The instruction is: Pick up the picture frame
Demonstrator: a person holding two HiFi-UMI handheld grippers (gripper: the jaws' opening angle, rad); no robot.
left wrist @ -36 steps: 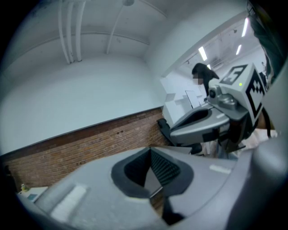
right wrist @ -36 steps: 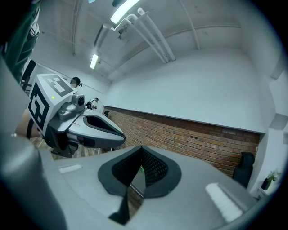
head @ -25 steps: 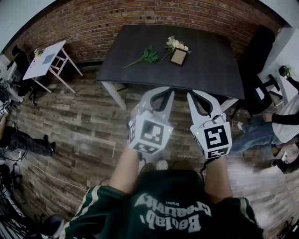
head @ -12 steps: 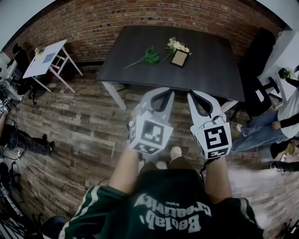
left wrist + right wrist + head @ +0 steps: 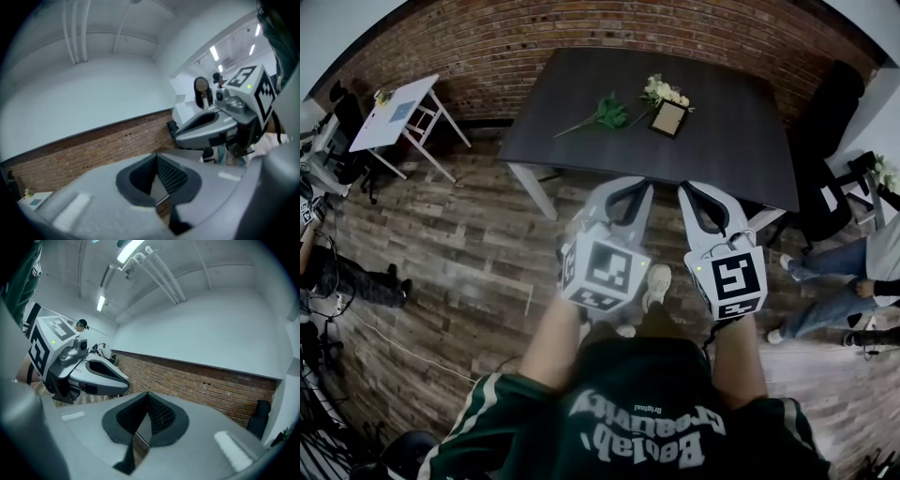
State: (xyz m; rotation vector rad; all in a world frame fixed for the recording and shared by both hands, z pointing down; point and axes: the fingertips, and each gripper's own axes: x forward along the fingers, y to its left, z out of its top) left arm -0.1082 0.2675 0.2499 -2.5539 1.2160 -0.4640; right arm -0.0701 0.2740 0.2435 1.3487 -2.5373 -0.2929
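The picture frame [image 5: 668, 119] stands small and brown on the far part of a dark table [image 5: 741, 150], next to white flowers [image 5: 664, 92] and a green sprig [image 5: 602, 114]. Both grippers are held side by side in front of the person's chest, short of the table's near edge and well away from the frame. The left gripper [image 5: 623, 184] is shut with nothing in it, its ribbed pads meeting in the left gripper view [image 5: 156, 174]. The right gripper [image 5: 705, 187] is shut and empty too [image 5: 146, 414]. Neither gripper view shows the frame.
A brick wall [image 5: 487, 47] runs behind the table. A white folding table [image 5: 394, 114] stands at the left and a black office chair [image 5: 827, 117] at the right. A seated person's legs [image 5: 834, 305] are at the right edge, another person [image 5: 347, 281] at the left. The floor is wood planks.
The person has stepped forward, one shoe now ahead below the grippers, and the table sits slightly nearer. Both grippers stay shut and side by side. The seated person at the right has shifted.
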